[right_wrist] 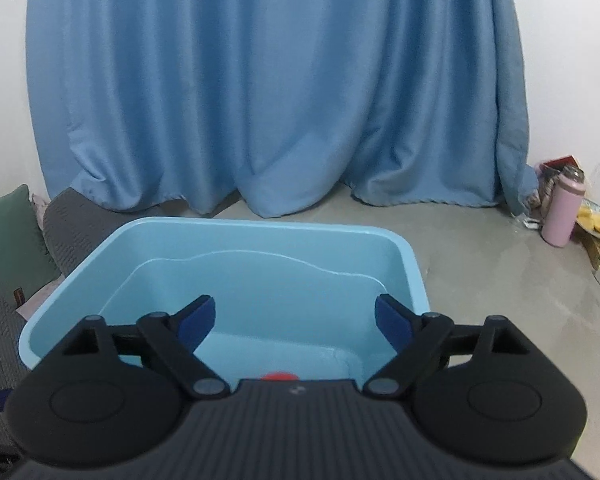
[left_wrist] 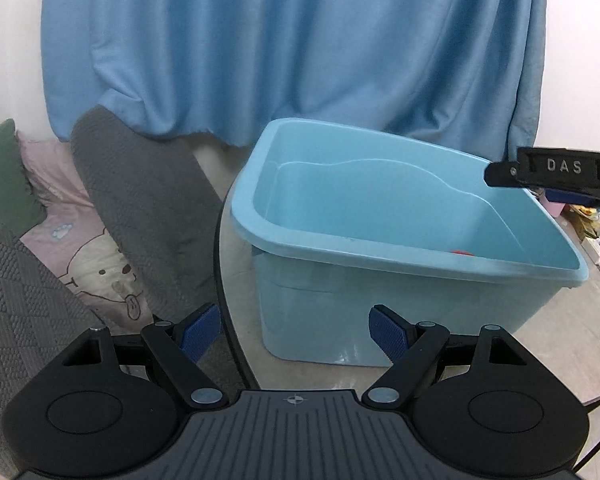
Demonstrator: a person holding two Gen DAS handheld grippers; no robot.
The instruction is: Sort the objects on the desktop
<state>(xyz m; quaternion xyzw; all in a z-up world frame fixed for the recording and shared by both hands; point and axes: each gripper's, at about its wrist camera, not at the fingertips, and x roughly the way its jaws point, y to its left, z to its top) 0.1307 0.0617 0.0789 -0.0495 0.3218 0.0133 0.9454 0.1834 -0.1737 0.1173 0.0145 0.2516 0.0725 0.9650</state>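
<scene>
Both empty: right gripper (right_wrist: 295,322) fingers spread above the tub (right_wrist: 416,268), left gripper (left_wrist: 292,332) likewise beside it; clear rim before next pick.

Grey table (right_wrist: 500,264): blue bin (right_wrist: 414,264), pink bottle (right_wrist: 560,216) on it.

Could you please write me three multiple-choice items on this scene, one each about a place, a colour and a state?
1. Where is the red object?
A. inside the bin
B. on the table beside the bin
C. between the left gripper's pads

2. What colour is the bottle?
A. green
B. pink
C. black

3. How do the right gripper's jaws stand?
A. shut on the red object
B. shut on nothing
C. open

Key: 1 A, red shows on the bin floor; 2 B, its body is pale pink; 3 C, the blue pads sit wide apart, nothing between.
</scene>
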